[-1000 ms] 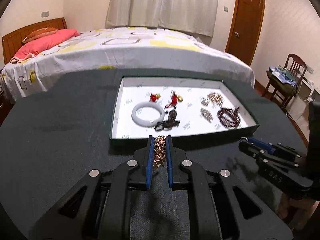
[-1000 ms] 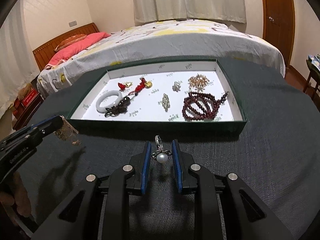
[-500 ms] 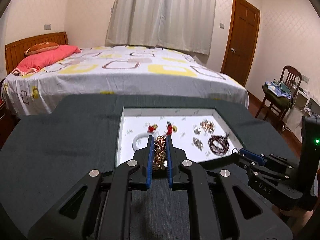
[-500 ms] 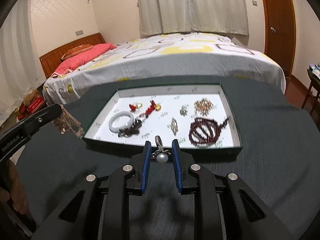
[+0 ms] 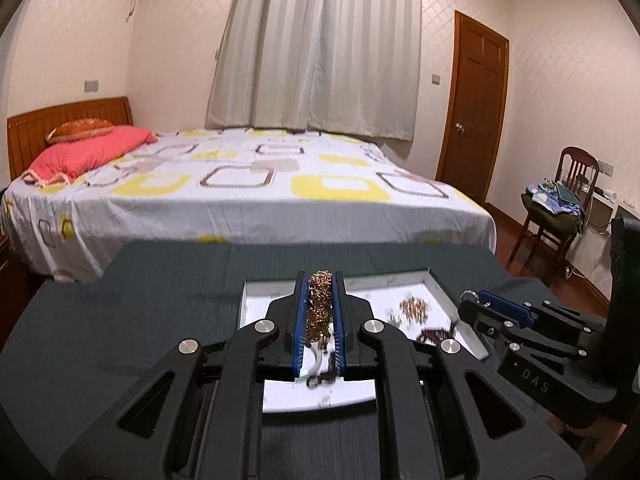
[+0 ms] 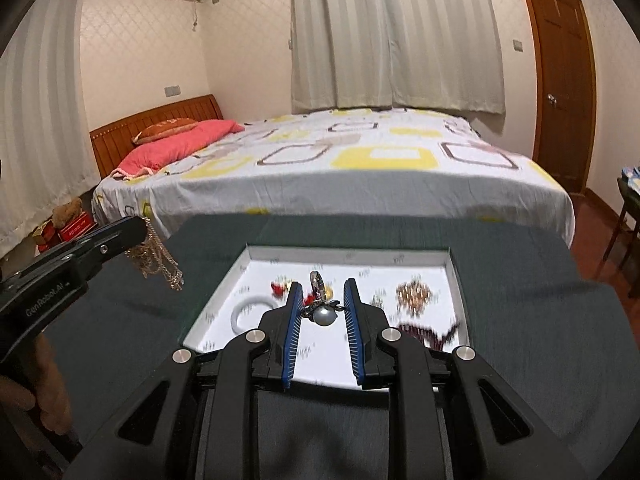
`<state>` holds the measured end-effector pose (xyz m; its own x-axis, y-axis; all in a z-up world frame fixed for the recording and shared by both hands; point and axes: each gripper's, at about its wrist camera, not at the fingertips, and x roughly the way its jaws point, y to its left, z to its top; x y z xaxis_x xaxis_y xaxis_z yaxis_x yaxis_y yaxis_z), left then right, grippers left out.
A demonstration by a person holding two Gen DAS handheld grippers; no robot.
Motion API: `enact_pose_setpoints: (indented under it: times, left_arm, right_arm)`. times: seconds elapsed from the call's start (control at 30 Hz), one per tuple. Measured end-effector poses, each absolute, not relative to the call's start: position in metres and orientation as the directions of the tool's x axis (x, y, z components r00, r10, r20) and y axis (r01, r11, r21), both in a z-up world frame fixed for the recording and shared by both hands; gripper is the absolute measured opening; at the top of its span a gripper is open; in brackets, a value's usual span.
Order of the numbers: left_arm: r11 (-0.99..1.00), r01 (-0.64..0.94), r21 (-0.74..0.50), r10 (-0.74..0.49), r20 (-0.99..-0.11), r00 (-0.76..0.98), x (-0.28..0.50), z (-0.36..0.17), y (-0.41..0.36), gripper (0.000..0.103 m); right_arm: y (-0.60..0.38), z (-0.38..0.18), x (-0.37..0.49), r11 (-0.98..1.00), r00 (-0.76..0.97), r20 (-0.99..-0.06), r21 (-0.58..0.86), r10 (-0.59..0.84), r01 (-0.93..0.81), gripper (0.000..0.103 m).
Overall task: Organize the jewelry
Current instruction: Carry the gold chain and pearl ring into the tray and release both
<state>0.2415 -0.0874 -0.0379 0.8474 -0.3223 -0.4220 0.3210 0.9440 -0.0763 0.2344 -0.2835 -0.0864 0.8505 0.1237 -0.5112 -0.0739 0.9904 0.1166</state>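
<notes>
My left gripper (image 5: 319,280) is shut on a bunched gold chain (image 5: 319,308), held above the near edge of the white-lined green tray (image 5: 438,280). From the right wrist view the same chain (image 6: 158,262) dangles from the left gripper (image 6: 136,232) left of the tray (image 6: 456,280). My right gripper (image 6: 320,290) is shut on a pearl ring (image 6: 323,314) over the tray's middle. Inside the tray lie a white bangle (image 6: 252,312), red charms (image 6: 278,287), a gold cluster (image 6: 414,294) and a dark red bead bracelet (image 6: 424,332).
The tray sits on a round table with a dark green cloth (image 6: 520,340). A bed (image 5: 240,184) stands right behind the table. A chair (image 5: 560,208) with clothes is at the right, next to a wooden door (image 5: 476,120).
Both grippers rose and tipped up with their jewelry still held. The tray slid lower in both views, and more of the bed and room shows.
</notes>
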Motion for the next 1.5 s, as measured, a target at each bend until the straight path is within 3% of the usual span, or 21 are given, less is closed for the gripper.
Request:
enact_pose_setpoints:
  times: [0.27, 1.0, 1.5]
  left_arm:
    - [0.945, 0.318, -0.079, -0.322, -0.406, 0.855, 0.268, -0.039, -0.093, 0.012]
    - [0.971, 0.226, -0.082, -0.228, -0.615, 0.755, 0.313, -0.160, -0.078, 0.012]
    - [0.975, 0.199, -0.096, -0.212, -0.665, 0.716, 0.313, -0.181, -0.073, 0.012]
  right_arm:
    - [-0.278, -0.091, 0.260, 0.990, 0.854, -0.505, 0.111, 0.128, -0.083, 0.022]
    - [-0.268, -0.186, 0.301, 0.988, 0.736, -0.662, 0.141, 0.141, -0.063, 0.022]
    - [-0.265, -0.203, 0.307, 0.989, 0.696, -0.704, 0.133, 0.139, -0.062, 0.022]
